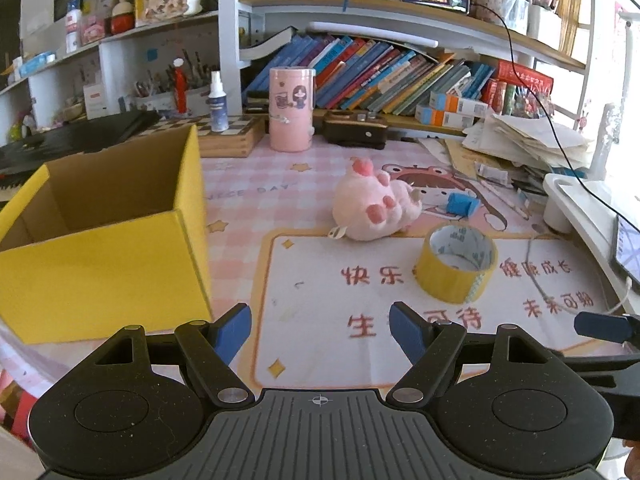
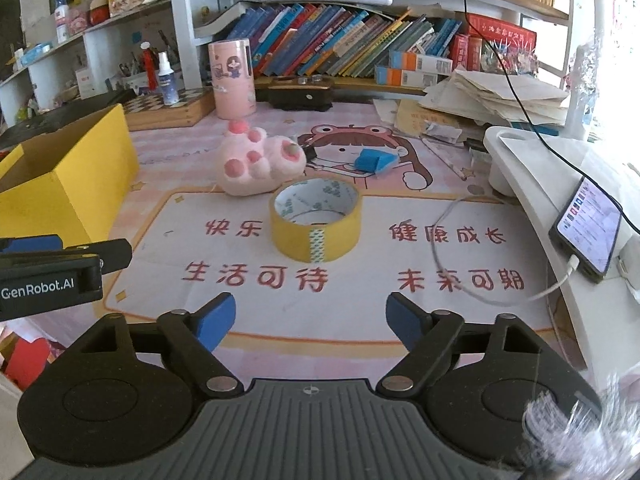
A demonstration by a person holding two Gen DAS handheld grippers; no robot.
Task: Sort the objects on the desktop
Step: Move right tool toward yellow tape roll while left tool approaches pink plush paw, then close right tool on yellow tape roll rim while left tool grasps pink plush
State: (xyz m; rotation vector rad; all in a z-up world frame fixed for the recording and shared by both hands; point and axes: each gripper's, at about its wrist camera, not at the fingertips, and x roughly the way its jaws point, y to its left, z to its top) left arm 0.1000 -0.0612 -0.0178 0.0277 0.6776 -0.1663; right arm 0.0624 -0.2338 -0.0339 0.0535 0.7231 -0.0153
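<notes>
A yellow tape roll (image 1: 456, 262) (image 2: 316, 220) lies flat on the desk mat. A pink plush toy (image 1: 376, 206) (image 2: 260, 162) lies just behind it. A small blue object (image 1: 462, 203) (image 2: 374, 161) rests to the right of the plush. An open, empty yellow cardboard box (image 1: 100, 240) (image 2: 68, 168) stands at the left. My left gripper (image 1: 320, 330) is open and empty, near the box's front right corner. My right gripper (image 2: 310, 320) is open and empty, in front of the tape roll.
A pink cylindrical tin (image 1: 291, 109) (image 2: 233, 78), a spray bottle (image 2: 167, 80) on a chessboard box, and a dark case (image 1: 356, 130) stand at the back under bookshelves. Loose papers (image 2: 492, 98), a white stand (image 2: 532, 168), a charging phone (image 2: 588, 226) and a cable (image 2: 452, 256) crowd the right.
</notes>
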